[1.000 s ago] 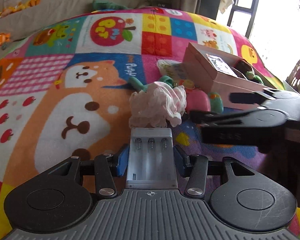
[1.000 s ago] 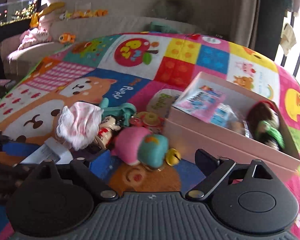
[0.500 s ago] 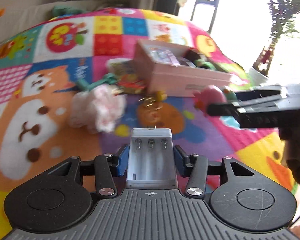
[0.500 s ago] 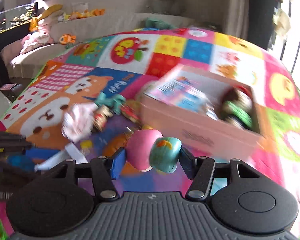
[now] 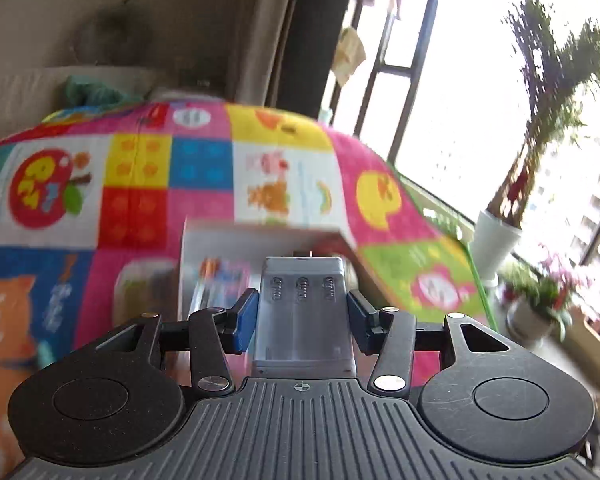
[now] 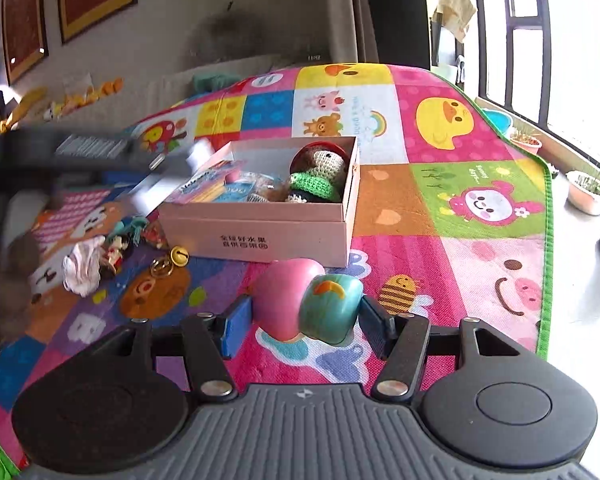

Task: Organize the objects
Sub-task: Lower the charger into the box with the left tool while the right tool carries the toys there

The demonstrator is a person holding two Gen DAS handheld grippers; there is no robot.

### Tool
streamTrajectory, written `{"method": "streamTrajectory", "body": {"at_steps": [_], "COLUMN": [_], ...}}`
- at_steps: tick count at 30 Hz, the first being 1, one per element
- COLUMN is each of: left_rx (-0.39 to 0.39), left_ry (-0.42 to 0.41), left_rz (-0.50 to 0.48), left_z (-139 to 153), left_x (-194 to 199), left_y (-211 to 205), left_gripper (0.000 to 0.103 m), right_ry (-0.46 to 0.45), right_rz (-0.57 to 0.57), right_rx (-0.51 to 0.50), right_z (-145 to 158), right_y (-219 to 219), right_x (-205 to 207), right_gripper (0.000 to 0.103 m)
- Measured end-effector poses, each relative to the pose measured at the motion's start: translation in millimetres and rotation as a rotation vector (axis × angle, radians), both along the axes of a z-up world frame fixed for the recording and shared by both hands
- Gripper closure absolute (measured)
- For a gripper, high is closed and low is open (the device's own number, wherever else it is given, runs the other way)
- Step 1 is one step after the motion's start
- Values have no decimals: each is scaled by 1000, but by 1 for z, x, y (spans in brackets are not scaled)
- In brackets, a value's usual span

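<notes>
I am holding a grey battery case [image 5: 302,312] clamped between the blue pads of my left gripper [image 5: 302,314], and it is hanging just over the near wall of the pink box [image 6: 260,228]. My right gripper [image 6: 306,312] is clamping a pink-and-teal toy [image 6: 306,306], pads pressing both sides, and is sitting short of the box over the play mat [image 6: 440,248]. The box is already holding a crocheted doll [image 6: 320,176] and a printed packet [image 6: 204,186], so I am judging the free room to be at the middle and near corner. For a clean drop I am thinking: bring the case fully past the rim, tilt it flat, let go low so it is not bouncing off the packet; then bring the toy in from the open long side. A white cloth [image 6: 82,266], a small figure [image 6: 116,250] and a gold bell [image 6: 178,256] are still lying loose on the mat beside the box. The mat is soft and patterned, lying on the floor; framed pictures are hanging on the wall, and potted plants [image 5: 500,236] are standing by a bright window.
</notes>
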State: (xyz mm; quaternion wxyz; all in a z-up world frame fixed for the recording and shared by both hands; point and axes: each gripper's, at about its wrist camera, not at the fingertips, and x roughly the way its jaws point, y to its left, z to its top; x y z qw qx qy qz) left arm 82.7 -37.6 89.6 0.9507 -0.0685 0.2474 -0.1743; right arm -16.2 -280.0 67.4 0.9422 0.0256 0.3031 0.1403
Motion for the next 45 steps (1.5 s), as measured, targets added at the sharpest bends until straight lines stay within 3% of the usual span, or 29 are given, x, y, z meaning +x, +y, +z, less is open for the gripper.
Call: {"method": "streamTrajectory", "body": {"at_steps": [3, 5, 7, 10, 13, 16, 21, 27, 30, 33, 39, 45], "left_rx": [12, 46, 87, 132, 107, 111, -39, -91, -93, -94, -147, -145], "left_ry": [-29, 18, 58, 53, 67, 9, -59, -46, -25, -2, 86, 139], "left_rz": [46, 74, 68, 49, 21, 28, 44, 23, 46, 136, 290, 207], "left_z": [-11, -23, -34, -38, -33, -24, -1, -5, -11, -15, -26, -28], "left_x": [34, 45, 45, 30, 18, 2, -35, -81, -93, -96, -68, -8], "left_y": [-16, -21, -25, -24, -17, -7, 40, 86, 106, 134, 179, 161], "left_gripper": [50, 50, 50, 50, 52, 52, 53, 53, 53, 53, 53, 58], "right_ry": [-4, -11, -13, 5, 5, -5, -37, -142, -113, -83, -62, -19], "right_rz": [-13, -23, -28, -42, -44, -39, -28, 56, 76, 4, 0, -18], "right_rx": [18, 20, 19, 12, -6, -19, -18, -52, -19, -15, 23, -41], "right_z": [-1, -2, -3, -6, -7, -6, 16, 73, 88, 91, 78, 37], "right_y": [-4, -7, -11, -14, -11, -7, -4, 32, 57, 70, 62, 45], "right_x": [1, 0, -1, 4, 9, 11, 25, 102, 158, 191, 165, 111], "right_gripper": [44, 44, 44, 44, 44, 44, 44, 44, 40, 35, 28, 22]}}
